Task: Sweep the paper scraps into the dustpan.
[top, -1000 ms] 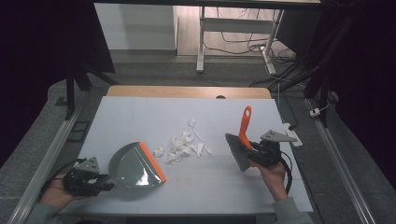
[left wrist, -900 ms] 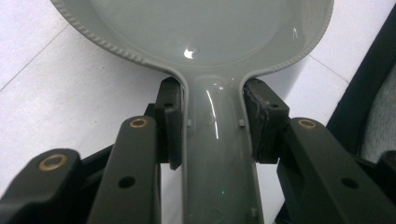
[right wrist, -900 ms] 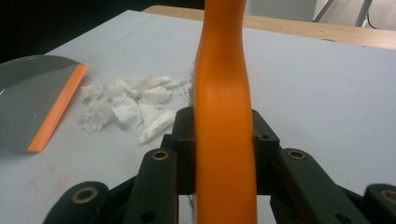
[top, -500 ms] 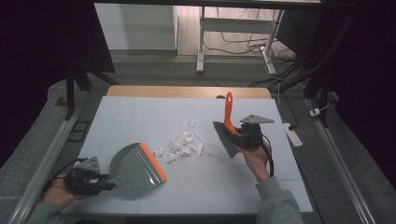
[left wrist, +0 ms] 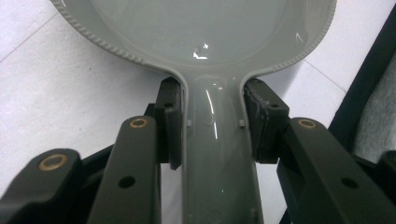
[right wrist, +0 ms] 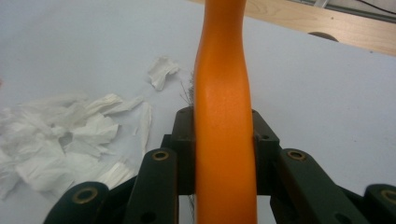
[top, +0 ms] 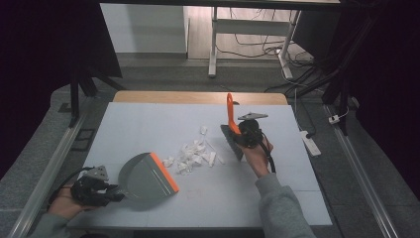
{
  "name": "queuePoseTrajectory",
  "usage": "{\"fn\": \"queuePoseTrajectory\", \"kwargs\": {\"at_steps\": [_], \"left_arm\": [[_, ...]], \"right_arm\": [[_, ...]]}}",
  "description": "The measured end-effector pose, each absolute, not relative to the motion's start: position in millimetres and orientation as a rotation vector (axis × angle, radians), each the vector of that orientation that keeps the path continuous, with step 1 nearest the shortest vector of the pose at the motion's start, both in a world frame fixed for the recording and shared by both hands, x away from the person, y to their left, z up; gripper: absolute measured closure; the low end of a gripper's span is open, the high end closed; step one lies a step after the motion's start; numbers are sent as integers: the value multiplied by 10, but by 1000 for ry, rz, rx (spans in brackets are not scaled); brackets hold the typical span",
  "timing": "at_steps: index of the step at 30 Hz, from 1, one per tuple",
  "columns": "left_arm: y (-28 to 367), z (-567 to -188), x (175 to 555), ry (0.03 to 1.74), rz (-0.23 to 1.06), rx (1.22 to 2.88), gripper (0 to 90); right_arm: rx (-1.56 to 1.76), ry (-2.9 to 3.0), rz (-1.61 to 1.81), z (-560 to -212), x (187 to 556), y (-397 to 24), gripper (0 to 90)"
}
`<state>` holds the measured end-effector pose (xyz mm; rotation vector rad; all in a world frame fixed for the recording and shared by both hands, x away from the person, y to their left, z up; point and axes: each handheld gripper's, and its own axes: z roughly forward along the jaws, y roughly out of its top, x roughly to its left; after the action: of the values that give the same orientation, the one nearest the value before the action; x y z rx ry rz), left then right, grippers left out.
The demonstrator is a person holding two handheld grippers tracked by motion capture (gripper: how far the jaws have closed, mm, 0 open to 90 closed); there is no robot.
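Note:
A grey dustpan (top: 143,176) with an orange lip lies on the white table at the front left. My left gripper (top: 106,194) is shut on its handle (left wrist: 215,154), both pads pressed against the sides. A hand brush (top: 232,130) with an orange handle (right wrist: 223,116) and dark bristles stands in my right gripper (top: 242,136), which is shut on the handle. The brush sits just right of a pile of torn white paper scraps (top: 193,154); the scraps (right wrist: 60,135) lie between the brush and the dustpan's lip.
The white table top (top: 148,119) has a wooden strip (top: 198,96) along its far edge. A white power strip (top: 310,142) lies off the table's right side. Metal rails run along both sides.
My right gripper has carried the brush leftward and toward the far side, from the right part of the table to the edge of the paper pile. The dustpan and left gripper have not moved.

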<state>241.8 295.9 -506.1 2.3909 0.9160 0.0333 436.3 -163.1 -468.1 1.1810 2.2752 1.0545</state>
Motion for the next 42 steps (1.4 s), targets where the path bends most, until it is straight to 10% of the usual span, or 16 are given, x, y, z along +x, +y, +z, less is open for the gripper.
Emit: {"fn": "queuePoseTrajectory", "kwargs": {"at_steps": [42], "left_arm": [[2876, -5073, 2493, 920, 19, 2380, 615]], "right_arm": [[1011, 2583, 1112, -4923, 4015, -345, 701]]}}
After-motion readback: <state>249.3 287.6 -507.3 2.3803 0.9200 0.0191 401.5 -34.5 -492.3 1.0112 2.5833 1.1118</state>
